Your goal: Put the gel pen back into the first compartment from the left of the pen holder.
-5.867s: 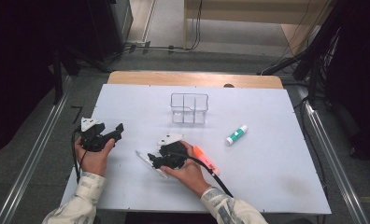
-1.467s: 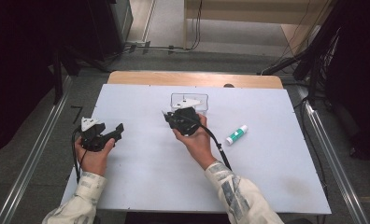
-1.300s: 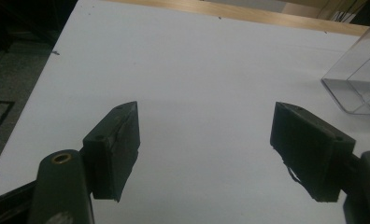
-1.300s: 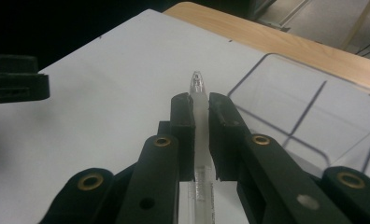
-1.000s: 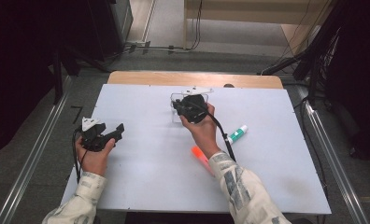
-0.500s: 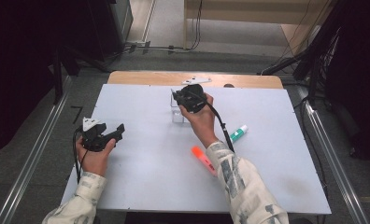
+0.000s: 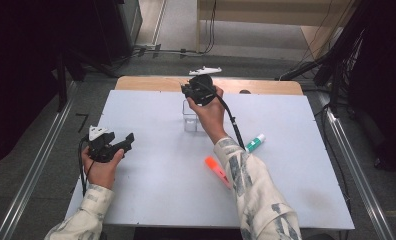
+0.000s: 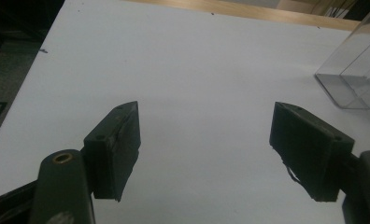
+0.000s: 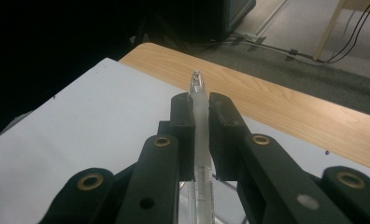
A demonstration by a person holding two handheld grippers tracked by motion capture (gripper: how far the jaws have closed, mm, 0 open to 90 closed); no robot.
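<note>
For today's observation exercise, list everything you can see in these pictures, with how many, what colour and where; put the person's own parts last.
Clear pen: 1, see-through, clamped between the fingers of the right gripper, tip pointing away toward the table's far edge.
Clear box: 1, see-through with compartments, far middle of the white sheet, below the right hand.
Orange marker: 1, orange, lying on the sheet beside the right sleeve.
Green-and-white marker: 1, lying right of the box.
White sheet: 1, covering the table.
Wooden table: 1, light wood, strip showing at the far edge.
Left gripper: 1, black, fingers apart, nothing between them, near left of the sheet.
Right gripper: 1, black, raised over the box.
</note>
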